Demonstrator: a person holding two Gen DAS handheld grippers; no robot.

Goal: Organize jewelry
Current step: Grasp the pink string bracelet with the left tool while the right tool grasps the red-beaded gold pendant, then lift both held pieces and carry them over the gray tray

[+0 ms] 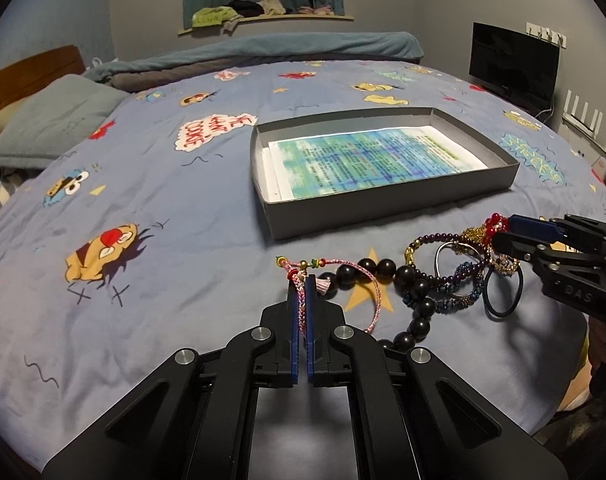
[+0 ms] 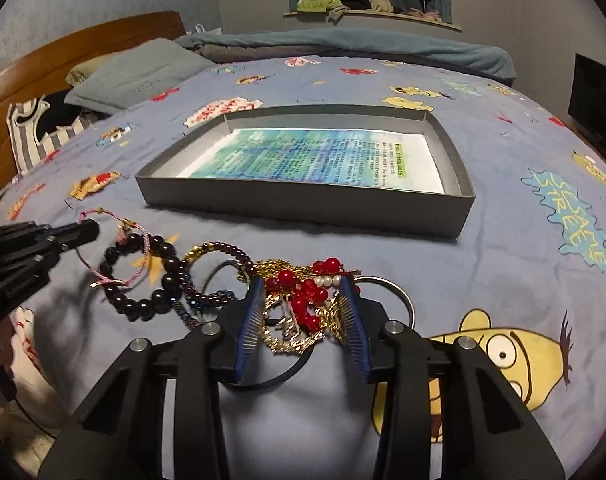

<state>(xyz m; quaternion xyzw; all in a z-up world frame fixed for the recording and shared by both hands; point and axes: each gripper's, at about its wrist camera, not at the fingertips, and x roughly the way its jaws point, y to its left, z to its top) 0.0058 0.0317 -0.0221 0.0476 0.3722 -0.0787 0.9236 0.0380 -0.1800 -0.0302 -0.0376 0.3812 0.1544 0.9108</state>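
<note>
A: Left gripper (image 1: pixel 302 280) is clenched on the pink braided cord bracelet (image 1: pixel 373 292); the cord runs up between the blue pads. The rest of that loop lies on the bedspread (image 1: pixel 143 168), draped over the string of large black beads (image 1: pixel 403 280).

B: Right gripper (image 2: pixel 303 304) has its jaws spread around the red-bead and gold-chain piece (image 2: pixel 303 300), not yet pinching it. Pads stand either side of the cluster.

A: Judgement for the left: lift straight and slowly, so the pink loop slides off the black beads instead of dragging them. Then over the near wall of the grey box (image 1: pixel 383 216), which sits beyond the pile with a printed sheet (image 1: pixel 375 160) in it.

B: For the right: close on the red cluster itself, not the loose chain, which likely slips. The pile is tangled, so neighbours may come up too.

A: My view shows the cord's grip point. It shows the right gripper only from the side, by the red beads.

B: Mine shows the open gap and the pearls (image 2: pixel 330 280) beside the red beads. Also a silver bangle (image 2: pixel 403 300) and a dark purple bead bracelet (image 2: pixel 223 264). Whether the black hair tie (image 2: pixel 275 376) under my jaws is caught in the chain, I can't tell.
</note>
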